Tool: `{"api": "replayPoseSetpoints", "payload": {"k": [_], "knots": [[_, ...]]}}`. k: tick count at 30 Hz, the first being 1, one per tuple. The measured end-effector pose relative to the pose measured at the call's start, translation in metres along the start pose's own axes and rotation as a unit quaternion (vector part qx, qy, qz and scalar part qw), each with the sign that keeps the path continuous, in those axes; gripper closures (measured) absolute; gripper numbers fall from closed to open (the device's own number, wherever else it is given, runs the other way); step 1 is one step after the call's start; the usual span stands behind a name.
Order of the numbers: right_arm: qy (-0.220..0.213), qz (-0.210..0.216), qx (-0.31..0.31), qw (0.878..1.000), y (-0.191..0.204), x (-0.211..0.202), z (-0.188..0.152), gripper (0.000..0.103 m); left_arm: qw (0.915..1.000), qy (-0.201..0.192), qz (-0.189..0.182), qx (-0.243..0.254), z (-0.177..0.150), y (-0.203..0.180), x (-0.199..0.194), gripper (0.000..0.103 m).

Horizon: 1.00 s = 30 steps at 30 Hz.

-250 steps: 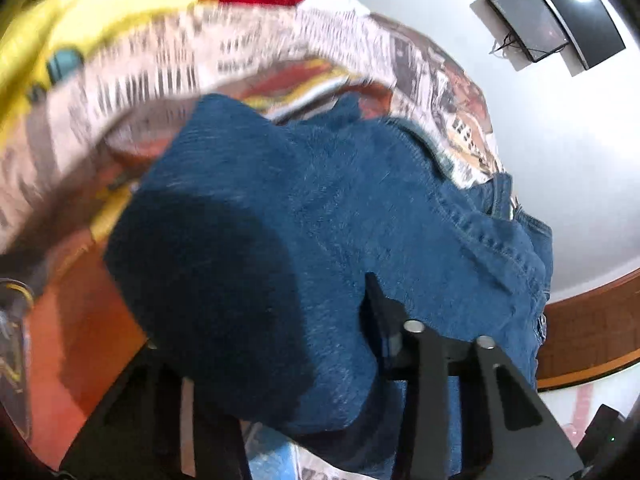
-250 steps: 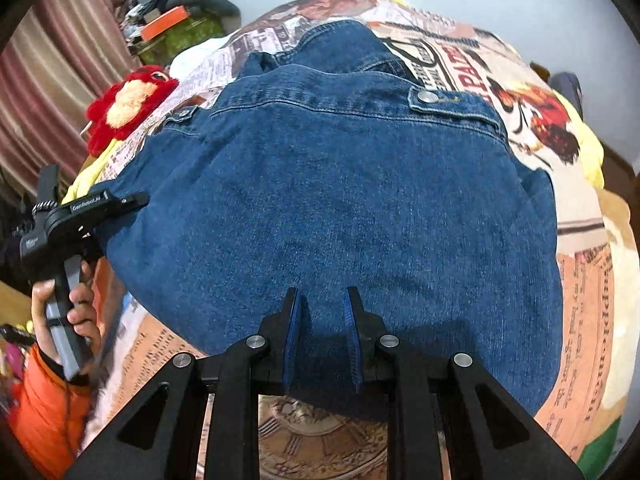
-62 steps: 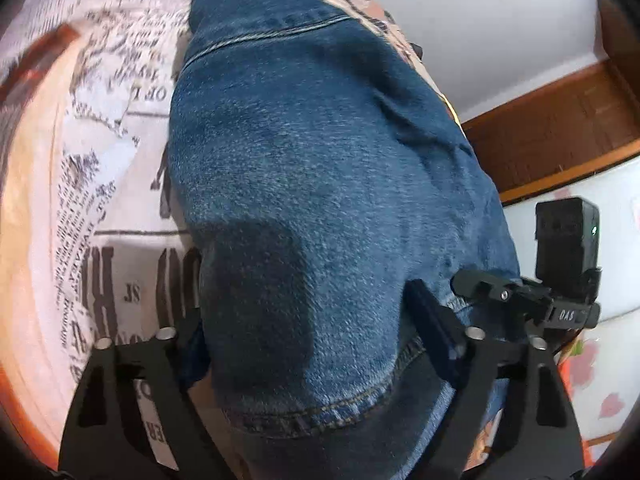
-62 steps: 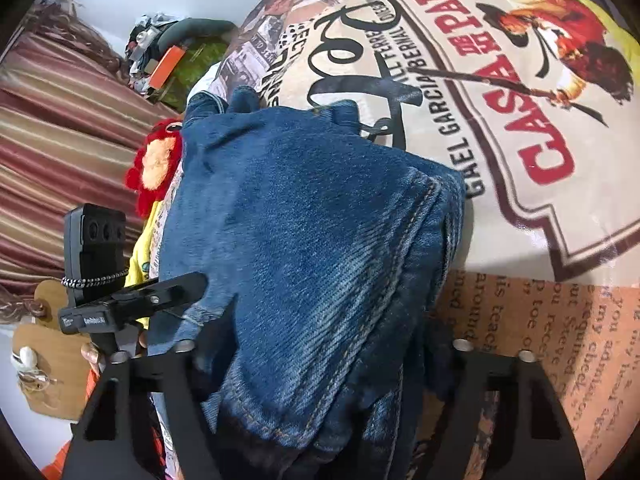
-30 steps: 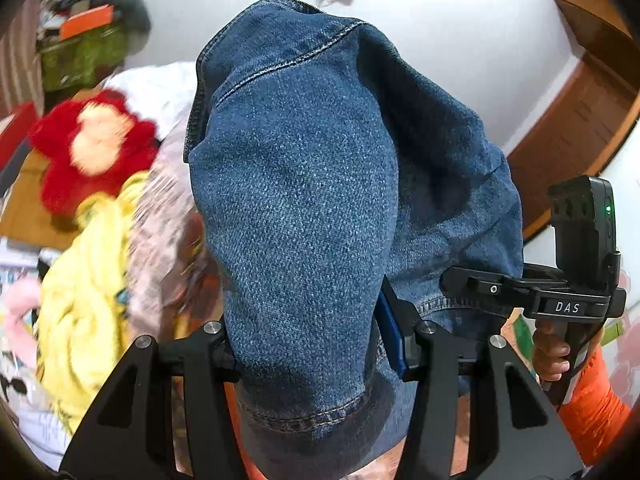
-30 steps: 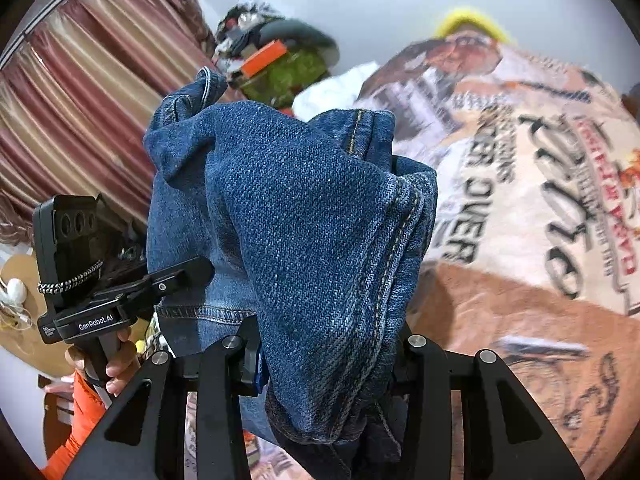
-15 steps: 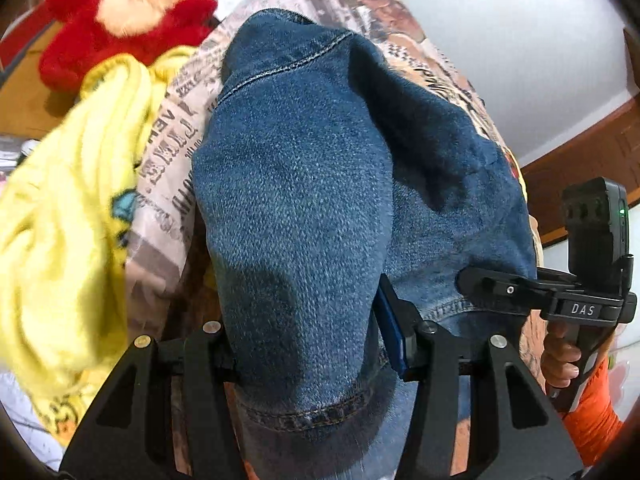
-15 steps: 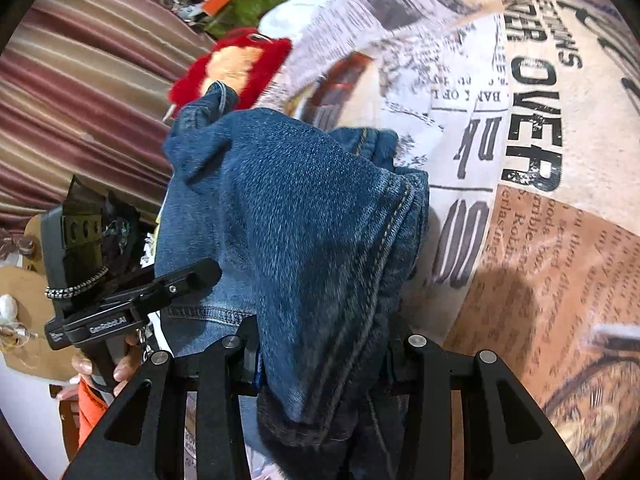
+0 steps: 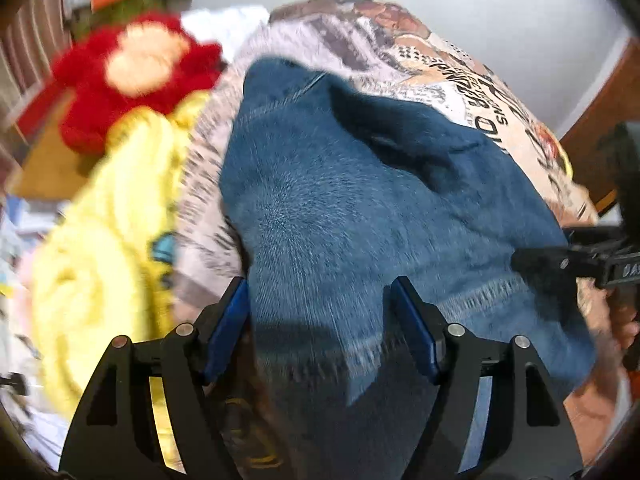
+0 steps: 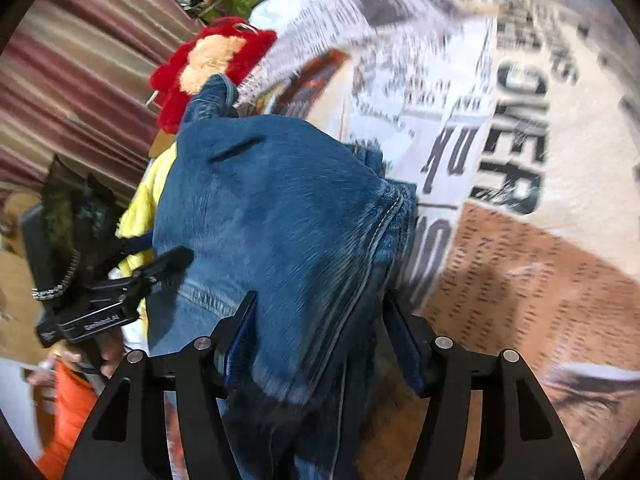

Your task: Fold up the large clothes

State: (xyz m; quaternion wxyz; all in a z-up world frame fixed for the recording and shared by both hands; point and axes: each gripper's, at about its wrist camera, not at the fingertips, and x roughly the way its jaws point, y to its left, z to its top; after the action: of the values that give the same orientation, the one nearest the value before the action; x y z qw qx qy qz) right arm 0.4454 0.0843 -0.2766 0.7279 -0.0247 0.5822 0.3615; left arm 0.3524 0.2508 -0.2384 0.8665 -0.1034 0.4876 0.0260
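The folded denim garment (image 9: 360, 208) fills the centre of both views, lying on a bed cover (image 10: 500, 240) printed like newsprint; large black letters "OVER" run down the upper right of the right wrist view. The left gripper (image 9: 320, 320) has its jaws apart with denim bulging between them, and the right gripper (image 10: 320, 336) stands likewise spread around the bundle's edge. Small white lettering on the left gripper's body at lower left of the right view is too blurred to read. A red plush toy (image 9: 132, 76) and yellow cloth (image 9: 104, 240) sit at left.
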Motion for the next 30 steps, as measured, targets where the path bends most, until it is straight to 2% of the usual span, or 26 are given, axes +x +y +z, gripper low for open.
{"api": "replayPoseSetpoints", "payload": {"k": [5, 10, 15, 17, 19, 23, 26, 30], "knots": [[-0.019, -0.03, -0.036, 0.999, 0.019, -0.021, -0.026, 0.029, 0.9989, -0.013, 0.021, 0.04, -0.026, -0.018, -0.025, 0.031], [-0.015, -0.058, -0.052, 0.997, 0.026, -0.026, -0.064, 0.028, 0.9992, 0.003, 0.031, 0.025, -0.06, -0.024, -0.027, 0.03], [-0.021, -0.034, -0.004, 0.999, 0.011, -0.04, -0.094, 0.028, 0.9997, 0.005, 0.018, -0.017, -0.089, -0.015, -0.046, 0.028], [-0.026, -0.031, 0.009, 0.999, 0.006, -0.053, -0.105, 0.028, 0.9992, 0.007, 0.033, -0.019, -0.098, -0.014, -0.055, 0.028], [-0.035, -0.047, 0.01, 0.998, 0.008, -0.065, -0.112, 0.028, 0.9986, 0.004, 0.05, -0.017, -0.103, -0.016, -0.065, 0.029], [-0.083, -0.062, -0.002, 0.995, 0.02, -0.105, -0.125, 0.028, 0.9975, -0.032, 0.056, -0.03, -0.103, -0.021, -0.101, 0.029], [-0.139, -0.063, -0.01, 0.988, 0.037, -0.144, -0.13, 0.028, 0.9944, -0.085, 0.054, -0.033, -0.096, -0.032, -0.142, 0.029], [-0.228, -0.059, -0.032, 0.971, 0.068, -0.199, -0.139, 0.028, 0.9841, -0.171, 0.042, -0.025, -0.087, -0.055, -0.204, 0.029]]}}
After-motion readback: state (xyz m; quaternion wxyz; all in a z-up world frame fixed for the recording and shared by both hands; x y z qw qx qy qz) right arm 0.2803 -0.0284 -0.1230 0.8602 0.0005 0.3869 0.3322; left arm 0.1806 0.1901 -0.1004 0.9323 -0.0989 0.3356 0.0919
